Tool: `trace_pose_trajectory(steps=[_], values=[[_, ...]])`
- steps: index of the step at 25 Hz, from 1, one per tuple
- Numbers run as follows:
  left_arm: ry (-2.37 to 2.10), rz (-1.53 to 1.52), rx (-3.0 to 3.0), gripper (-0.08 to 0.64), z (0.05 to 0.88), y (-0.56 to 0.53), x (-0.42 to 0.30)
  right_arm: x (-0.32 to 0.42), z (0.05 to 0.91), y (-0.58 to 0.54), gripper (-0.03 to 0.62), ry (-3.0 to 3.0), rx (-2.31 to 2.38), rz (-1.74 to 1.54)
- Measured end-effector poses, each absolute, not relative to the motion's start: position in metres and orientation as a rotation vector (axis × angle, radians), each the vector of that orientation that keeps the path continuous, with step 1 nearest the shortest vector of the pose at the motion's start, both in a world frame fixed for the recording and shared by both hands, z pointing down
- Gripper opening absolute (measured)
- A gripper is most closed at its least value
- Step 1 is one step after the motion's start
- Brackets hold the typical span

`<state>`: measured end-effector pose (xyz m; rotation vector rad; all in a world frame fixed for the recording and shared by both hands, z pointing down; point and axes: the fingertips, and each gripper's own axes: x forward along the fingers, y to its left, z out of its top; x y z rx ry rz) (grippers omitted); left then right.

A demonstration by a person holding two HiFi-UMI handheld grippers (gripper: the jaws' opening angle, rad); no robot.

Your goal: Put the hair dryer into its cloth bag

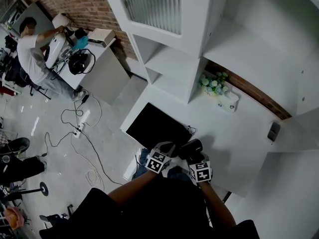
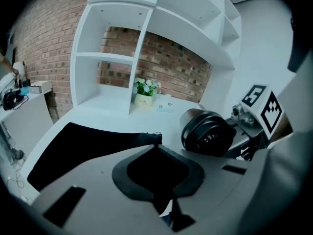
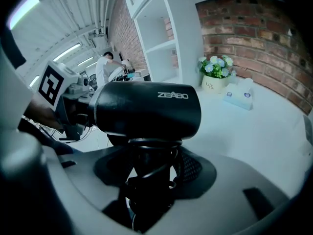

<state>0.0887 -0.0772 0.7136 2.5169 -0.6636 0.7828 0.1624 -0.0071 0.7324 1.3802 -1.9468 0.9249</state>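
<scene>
Hair dryer (image 3: 146,109) handle sits clamped in the right gripper (image 3: 149,177) jaws, just beside the cloth bag (image 2: 83,143). The left gripper (image 2: 157,146) jaws pinch the bag's edge.

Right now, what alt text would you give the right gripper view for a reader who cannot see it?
The right gripper grips a black hair dryer by its cord-wrapped handle, barrel crosswise above a white table. Behind stand a small flower pot and a brick wall.
</scene>
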Motion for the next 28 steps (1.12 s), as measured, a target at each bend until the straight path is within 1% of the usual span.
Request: trace_pose_trajectory(steps=[11,28], values=[[-0.665,0.726,2.48,0.034,0.712,-0.075,0.08,0.151,0.77,-0.012,0.247,-1.859,1.26,0.84],[-0.626,0.595,2.487,0.034,0.692,-0.08,0.083,0.115,0.805,-0.025,0.249,-1.851,1.075,0.901]])
